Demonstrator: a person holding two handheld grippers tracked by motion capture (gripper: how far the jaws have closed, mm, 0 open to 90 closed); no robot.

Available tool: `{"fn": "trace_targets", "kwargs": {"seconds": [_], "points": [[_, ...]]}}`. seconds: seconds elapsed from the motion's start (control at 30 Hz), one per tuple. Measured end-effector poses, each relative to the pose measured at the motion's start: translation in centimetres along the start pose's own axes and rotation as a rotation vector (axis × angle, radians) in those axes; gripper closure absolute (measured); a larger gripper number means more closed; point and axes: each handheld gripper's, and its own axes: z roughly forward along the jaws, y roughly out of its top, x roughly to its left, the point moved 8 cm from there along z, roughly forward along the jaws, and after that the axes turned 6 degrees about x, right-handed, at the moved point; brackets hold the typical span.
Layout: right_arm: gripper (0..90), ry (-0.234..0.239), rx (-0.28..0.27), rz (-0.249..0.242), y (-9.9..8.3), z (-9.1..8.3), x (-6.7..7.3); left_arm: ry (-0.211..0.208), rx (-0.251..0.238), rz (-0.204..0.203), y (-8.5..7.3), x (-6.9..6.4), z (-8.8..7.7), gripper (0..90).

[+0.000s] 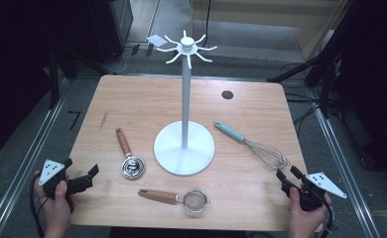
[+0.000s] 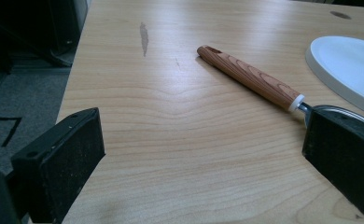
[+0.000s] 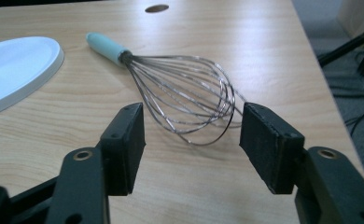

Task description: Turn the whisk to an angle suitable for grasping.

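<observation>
A white hook stand (image 1: 184, 99) rises from a round base (image 1: 184, 148) at the table's middle. Left of the base lies a wood-handled metal scoop (image 1: 127, 153), whose handle (image 2: 250, 77) shows in the left gripper view. A wood-handled strainer (image 1: 176, 198) lies near the front edge. Right of the base is a teal-handled whisk (image 1: 251, 144). My left gripper (image 1: 81, 167) is at the front left corner, open (image 2: 203, 140) with only bare table between its jaws. My right gripper (image 1: 288, 173) stands open (image 3: 192, 130) just short of the whisk's wire end (image 3: 185, 93), with neither pad touching it.
The wooden table (image 1: 142, 99) has a dark cable hole (image 1: 226, 94) at the back right and a small dark streak (image 1: 102, 120) at the left. Metal rails and cables run on the floor along both sides.
</observation>
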Motion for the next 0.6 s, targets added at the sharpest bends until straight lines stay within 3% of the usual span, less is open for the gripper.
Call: {"fn": "trace_targets", "kwargs": {"seconds": [0.07,0.13,0.2,0.23,0.3,0.43,0.6], "points": [[42.4,0.021,-0.006,-0.008,0.2,-0.2,0.2,0.001,0.002,-0.001,0.0,0.0,0.1,0.0],[39.8,0.049,0.025,0.001,0.2,-0.5,0.8,-0.001,-0.003,0.002,0.1,0.0,0.0,0.0],[37.4,0.068,0.033,-0.019,0.2,-0.6,1.3,0.0,-0.002,0.006,0.0,0.0,0.0,0.0],[30.9,0.08,0.054,-0.083,0.2,-0.7,2.2,0.015,-0.001,0.012,0.1,0.0,0.1,0.0],[26.4,0.108,0.054,-0.122,0.3,-0.9,3.1,0.021,0.001,0.017,0.1,0.0,0.1,0.0],[26.4,0.081,0.048,-0.166,1.0,-1.4,3.9,0.026,0.0,0.029,0.1,-0.1,0.1,0.0],[29.9,0.095,0.072,-0.178,0.9,-1.1,3.9,0.027,-0.002,0.03,0.0,-0.2,0.1,0.0]]}}
